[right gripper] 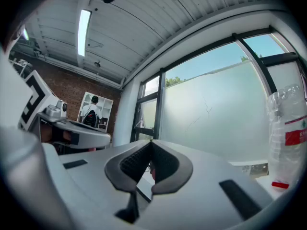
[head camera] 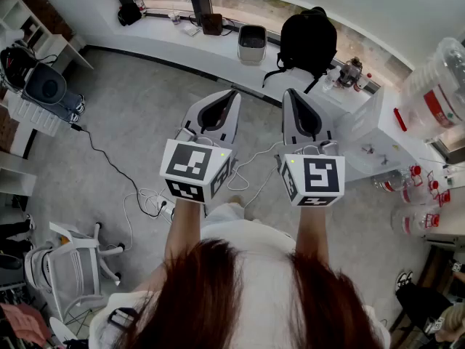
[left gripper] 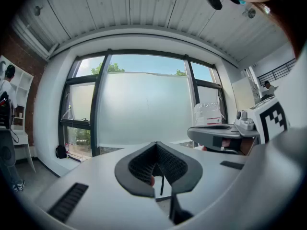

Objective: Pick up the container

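Note:
Both grippers are held up side by side in front of the person, above the floor. My left gripper (head camera: 231,94) is shut with nothing between its jaws, and so is my right gripper (head camera: 289,94). A large clear plastic container (head camera: 438,93) with a red label stands at the far right, well away from both. Several smaller clear containers (head camera: 415,187) with red parts sit below it. In the left gripper view the left gripper (left gripper: 156,146) points at the window, with a clear container (left gripper: 207,114) to the right. The right gripper (right gripper: 151,143) also faces the window, the clear container (right gripper: 289,138) at its right edge.
A black backpack (head camera: 309,38) and a white bin (head camera: 252,43) sit on the window ledge. A white table (head camera: 378,140) stands at the right. Cables (head camera: 145,198) trail over the grey floor; a white chair (head camera: 69,267) is at lower left. A person (right gripper: 91,111) stands by white shelves.

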Available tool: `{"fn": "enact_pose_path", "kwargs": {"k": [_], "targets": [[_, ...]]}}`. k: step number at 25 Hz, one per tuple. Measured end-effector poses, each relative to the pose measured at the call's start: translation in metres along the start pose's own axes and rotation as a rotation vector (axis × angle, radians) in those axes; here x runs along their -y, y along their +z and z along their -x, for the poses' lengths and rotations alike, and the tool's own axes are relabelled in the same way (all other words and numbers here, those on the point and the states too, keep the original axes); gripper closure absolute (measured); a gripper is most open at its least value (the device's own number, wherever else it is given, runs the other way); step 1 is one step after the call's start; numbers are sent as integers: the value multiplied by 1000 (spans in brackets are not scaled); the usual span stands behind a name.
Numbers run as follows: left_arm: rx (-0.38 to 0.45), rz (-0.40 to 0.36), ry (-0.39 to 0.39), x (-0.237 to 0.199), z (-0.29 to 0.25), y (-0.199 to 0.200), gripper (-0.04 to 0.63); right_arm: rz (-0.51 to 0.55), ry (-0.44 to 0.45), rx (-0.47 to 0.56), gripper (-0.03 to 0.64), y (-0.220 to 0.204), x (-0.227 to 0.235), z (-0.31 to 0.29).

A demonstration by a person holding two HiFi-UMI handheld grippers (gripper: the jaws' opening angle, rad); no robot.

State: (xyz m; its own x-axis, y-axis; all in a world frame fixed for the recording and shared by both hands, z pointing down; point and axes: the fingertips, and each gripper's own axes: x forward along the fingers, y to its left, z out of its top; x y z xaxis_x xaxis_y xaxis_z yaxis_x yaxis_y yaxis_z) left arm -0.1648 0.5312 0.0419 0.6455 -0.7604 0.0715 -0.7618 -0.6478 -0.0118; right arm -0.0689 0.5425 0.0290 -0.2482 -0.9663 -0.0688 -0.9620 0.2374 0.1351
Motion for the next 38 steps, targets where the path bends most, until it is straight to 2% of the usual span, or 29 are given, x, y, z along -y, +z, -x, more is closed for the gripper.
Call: {"fn": "enact_pose_path", "kwargs": {"k": [8,14,23,28,38], "targets": [[5,1,-16,-41,-12,2,578,-19,3,4,592,1,-15,-36],[10,-2,-56,-64,-17,3,578,-49,-27,-6,592,-1,-21,-59],[-8,5,-100,-78,-32,-6,578,-87,-41,-28,592,-11,-25,-75],[-17,28,-120,-84,-46,-10,578,-77,-58,-44,592,-19,-18,-87],[-40,-14,-112,-100,-112,-16,578,-103,-47,-39,592,-36,25,-139]]}}
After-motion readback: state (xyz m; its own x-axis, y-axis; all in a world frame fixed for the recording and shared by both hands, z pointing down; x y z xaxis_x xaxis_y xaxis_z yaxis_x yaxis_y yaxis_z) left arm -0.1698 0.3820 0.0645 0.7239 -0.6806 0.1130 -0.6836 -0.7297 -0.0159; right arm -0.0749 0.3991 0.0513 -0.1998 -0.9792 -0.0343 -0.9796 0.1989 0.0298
